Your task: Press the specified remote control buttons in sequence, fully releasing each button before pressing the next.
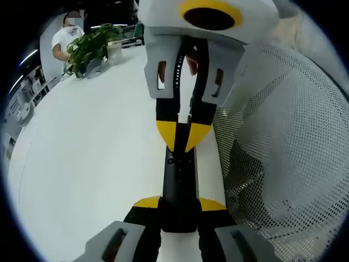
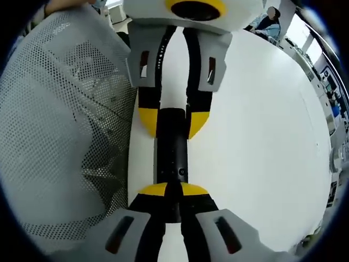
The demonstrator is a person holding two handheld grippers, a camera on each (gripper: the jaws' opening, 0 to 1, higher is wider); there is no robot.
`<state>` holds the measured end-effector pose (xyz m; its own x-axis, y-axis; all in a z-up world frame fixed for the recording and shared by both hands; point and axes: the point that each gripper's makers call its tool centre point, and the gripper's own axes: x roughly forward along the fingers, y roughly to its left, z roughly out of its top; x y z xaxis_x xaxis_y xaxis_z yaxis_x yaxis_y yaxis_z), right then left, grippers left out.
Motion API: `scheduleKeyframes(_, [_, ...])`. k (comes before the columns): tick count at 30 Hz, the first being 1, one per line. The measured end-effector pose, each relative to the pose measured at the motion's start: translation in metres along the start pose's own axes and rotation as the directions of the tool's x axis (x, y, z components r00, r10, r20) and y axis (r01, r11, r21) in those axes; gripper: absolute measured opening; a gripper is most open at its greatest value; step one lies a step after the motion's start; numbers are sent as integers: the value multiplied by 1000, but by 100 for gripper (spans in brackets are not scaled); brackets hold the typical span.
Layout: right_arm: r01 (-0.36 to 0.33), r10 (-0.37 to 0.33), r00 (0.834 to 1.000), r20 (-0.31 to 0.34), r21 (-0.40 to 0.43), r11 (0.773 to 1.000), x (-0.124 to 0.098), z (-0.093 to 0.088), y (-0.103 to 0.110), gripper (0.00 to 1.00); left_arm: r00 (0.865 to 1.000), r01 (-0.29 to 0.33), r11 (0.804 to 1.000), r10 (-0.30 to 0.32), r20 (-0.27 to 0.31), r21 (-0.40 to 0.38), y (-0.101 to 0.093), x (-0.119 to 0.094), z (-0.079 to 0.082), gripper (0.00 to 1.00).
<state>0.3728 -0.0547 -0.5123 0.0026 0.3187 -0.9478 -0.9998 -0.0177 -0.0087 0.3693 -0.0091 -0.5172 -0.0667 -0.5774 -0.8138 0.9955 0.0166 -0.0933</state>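
White tabletop [image 1: 92, 164] ran broad and bare across both views, with a potted plant [image 1: 90, 49] near its far edge and a person in white standing behind it; a white mesh cloth [image 1: 283, 164], possibly a sleeve or a chair back, hung close along one side. Between the two grippers a remote control [image 1: 179, 180] was held over the table, a slim black bar seen almost edge-on. The left gripper [image 1: 180, 206] was pinched on one end of it with its yellow-tipped jaws pressed to the sides, and the right gripper [image 2: 169, 192] was pinched on the other end in the same way, so that each was seen facing the other across the bar. Small round marks were made out on the dark face in the right gripper view, but no button could be told from another. It was judged that the pressing had not yet been set up, since both claws were taken up with holding. To do the step well, the remote would best be laid flat with its buttons up and steadied by one claw, while the other was brought straight down on one button and lifted fully clear before the next.
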Motion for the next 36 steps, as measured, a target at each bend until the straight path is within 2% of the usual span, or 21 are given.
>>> scheduleKeyframes(3, [-2,2,1000,-2,-6,1000,0,0,0,5,1000,0,1000,0,2,-2,0,0,0,24])
scheduleKeyframes(6, [13,-14,1000,-12,-56,998,1,0,1,3,1000,1,1000,-1,4,-4,0,0,0,24])
scheduleKeyframes(10, [11,-12,1000,-15,-37,999,1,0,0,1,1000,2,1000,-2,4,-5,0,0,0,24])
scheduleKeyframes(14, [36,-40,999,-25,-143,989,1,1,-1,0,1000,2,1000,-2,5,-5,0,0,0,24])
scheduleKeyframes(17, [29,-31,999,-21,-66,997,1,1,-1,0,1000,3,1000,-3,6,-7,0,0,0,24])
scheduleKeyframes(20, [29,-30,1000,-6,-44,999,0,1,-2,0,1000,3,1000,-3,7,-8,0,0,0,24])
scheduleKeyframes(23, [18,-18,999,45,21,1000,0,1,-2,0,1000,2,1000,-2,9,-9,0,0,0,24])
scheduleKeyframes(24, [12,-18,997,74,77,997,-1,1,-2,0,1000,1,1000,-1,9,-6,0,1,0,24])
scheduleKeyframes(29, [26,-30,995,96,41,999,-2,-1,0,0,1000,2,1000,-2,11,-6,1,1,0,24])
scheduleKeyframes(36, [3,-9,996,92,63,998,-3,-4,0,0,1000,3,1000,-3,12,-9,1,1,-1,24])
